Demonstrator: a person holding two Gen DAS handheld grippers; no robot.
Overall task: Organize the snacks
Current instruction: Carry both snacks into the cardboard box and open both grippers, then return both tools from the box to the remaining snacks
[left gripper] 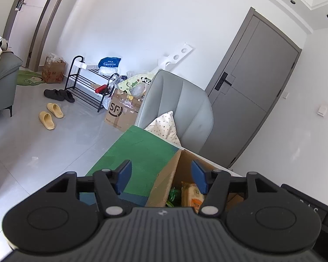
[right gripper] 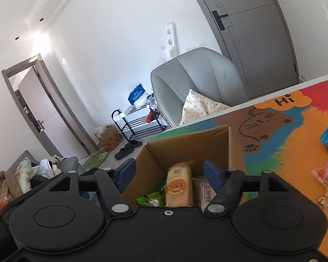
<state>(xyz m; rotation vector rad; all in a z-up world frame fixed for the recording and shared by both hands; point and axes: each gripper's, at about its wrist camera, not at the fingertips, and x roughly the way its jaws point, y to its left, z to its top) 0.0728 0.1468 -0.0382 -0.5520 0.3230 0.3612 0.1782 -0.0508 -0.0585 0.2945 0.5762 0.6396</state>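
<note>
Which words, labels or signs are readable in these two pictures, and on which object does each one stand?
"SF": brown cardboard box on the floor.
"Hi": orange speech bubble on the colourful cat table mat.
Blue plastic bag on the black shoe rack: white print, too blurred.
Orange-labelled snack packet in the open cardboard box: characters too small to read.

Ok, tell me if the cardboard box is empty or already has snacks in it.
Not empty: the cardboard box holds an orange cracker pack and a green packet.
</note>
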